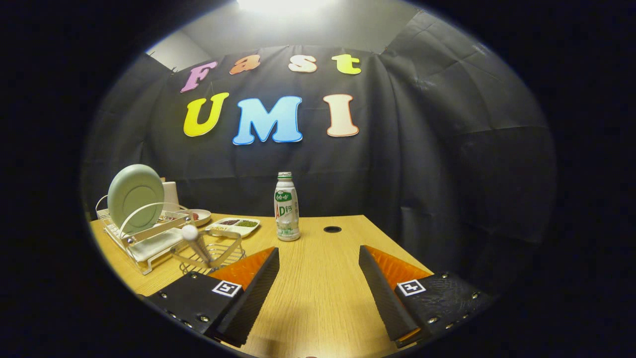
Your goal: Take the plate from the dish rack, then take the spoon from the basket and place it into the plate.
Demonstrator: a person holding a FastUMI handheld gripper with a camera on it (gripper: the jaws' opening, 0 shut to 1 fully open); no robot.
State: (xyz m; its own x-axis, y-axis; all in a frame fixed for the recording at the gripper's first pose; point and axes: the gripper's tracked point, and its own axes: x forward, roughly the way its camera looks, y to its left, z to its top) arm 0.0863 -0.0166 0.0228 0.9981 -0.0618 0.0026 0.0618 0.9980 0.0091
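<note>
Hand-held gripper, ribbed fingers spread apart over the wood-grain surface; round plate upright in wire dish rack.

A bright lamp is glaring above black cloth walls enclosing a wooden worktop.

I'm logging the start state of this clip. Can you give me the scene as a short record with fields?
plate: pale green plate standing on edge in the dish rack
spoon: white spoon upright in the wire basket, beside the rack
gripper: gripper open, holding nothing, bare table between its fingers
bottle: bottle standing ahead of the fingers
other: divided tray behind the basket
surface: wooden table
task stage: not begun
</note>
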